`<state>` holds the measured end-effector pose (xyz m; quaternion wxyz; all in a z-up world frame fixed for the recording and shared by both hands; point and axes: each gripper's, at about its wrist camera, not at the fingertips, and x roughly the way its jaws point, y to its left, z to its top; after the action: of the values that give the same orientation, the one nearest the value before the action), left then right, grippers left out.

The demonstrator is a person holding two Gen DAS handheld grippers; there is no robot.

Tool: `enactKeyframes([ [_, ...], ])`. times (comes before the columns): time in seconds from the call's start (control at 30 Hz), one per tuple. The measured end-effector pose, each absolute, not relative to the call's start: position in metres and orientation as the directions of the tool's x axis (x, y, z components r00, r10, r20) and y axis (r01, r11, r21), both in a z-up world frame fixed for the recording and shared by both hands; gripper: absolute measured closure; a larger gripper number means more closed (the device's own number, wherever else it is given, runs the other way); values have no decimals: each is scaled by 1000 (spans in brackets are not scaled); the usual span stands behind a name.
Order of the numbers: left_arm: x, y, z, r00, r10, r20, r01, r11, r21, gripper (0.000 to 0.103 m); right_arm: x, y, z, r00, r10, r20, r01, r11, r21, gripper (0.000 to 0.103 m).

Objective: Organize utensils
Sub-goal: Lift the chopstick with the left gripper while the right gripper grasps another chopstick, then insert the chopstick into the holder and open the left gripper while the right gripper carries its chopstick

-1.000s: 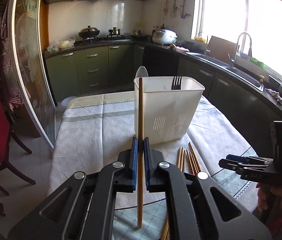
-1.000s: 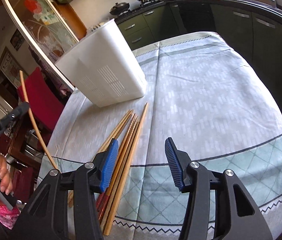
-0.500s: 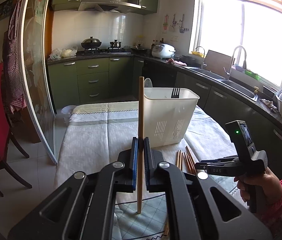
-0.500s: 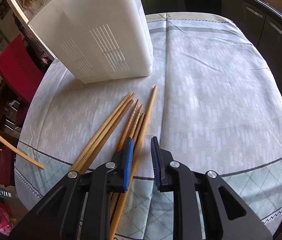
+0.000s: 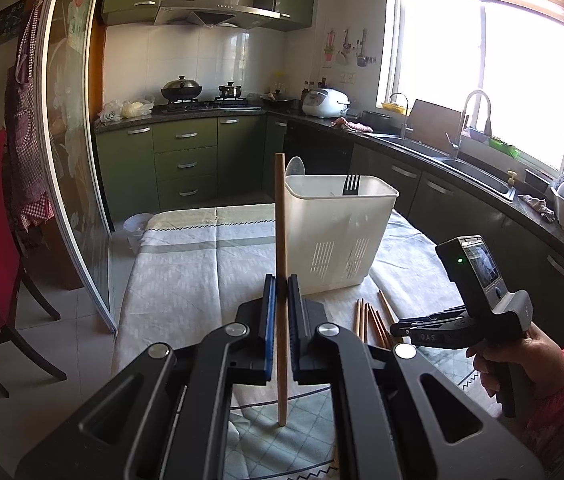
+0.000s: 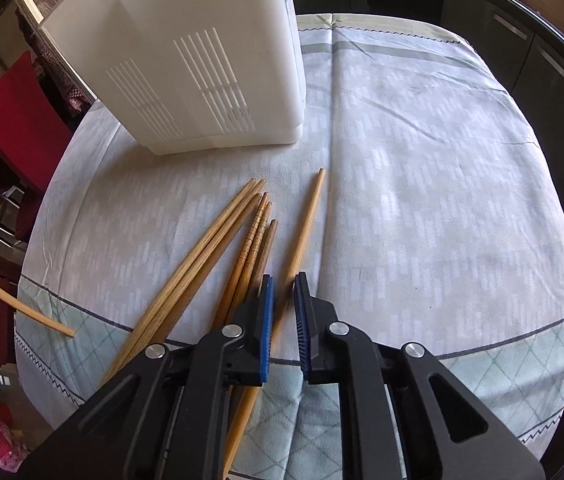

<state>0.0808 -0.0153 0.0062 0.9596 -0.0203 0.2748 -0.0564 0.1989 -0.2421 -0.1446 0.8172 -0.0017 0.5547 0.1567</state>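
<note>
Green kitchen cabinets ring a cloth-covered tabletop [image 6: 422, 184], and the sorting is well under way but far from finished. Nearest us, the left gripper [image 5: 279, 300] has its jaws clamped tight on one upright chopstick [image 5: 280, 240], held above the cloth and not yet dropped in. Beside it, the right gripper [image 6: 282, 308] points steeply down with its jaws just closing in, nearly together now, around a single chopstick [image 6: 306, 220] lying apart from the rest; whether the pads actually press it I can't tell. Just left of that, a loose bundle of chopsticks [image 6: 218, 248] waits on the cloth, so most of the job remains. Further back stands the white utensil holder [image 5: 338, 236], with a fork [image 5: 351, 186] already poking above its rim and a pale spoon-like shape [image 5: 295, 166] behind. Its inside compartments are hidden, and the bundle's near ends vanish under the gripper.
</note>
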Motion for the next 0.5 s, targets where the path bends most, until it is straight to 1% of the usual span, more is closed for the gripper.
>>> enactKeyframes([
  [0.2,81,-20,6,840,-124,-529,108,992,-61,97,205,-228,-144,351,203,-914,-289,952,101,92],
  [0.3,82,-21,6,838,-124,-531,108,992,-60,97,207,-234,-143,352,241,-905,-266,952,151,95],
  [0.5,85,-23,7,832,-118,-542,106,993,-55,97,196,-259,-120,420,341,-841,-240,936,259,96],
])
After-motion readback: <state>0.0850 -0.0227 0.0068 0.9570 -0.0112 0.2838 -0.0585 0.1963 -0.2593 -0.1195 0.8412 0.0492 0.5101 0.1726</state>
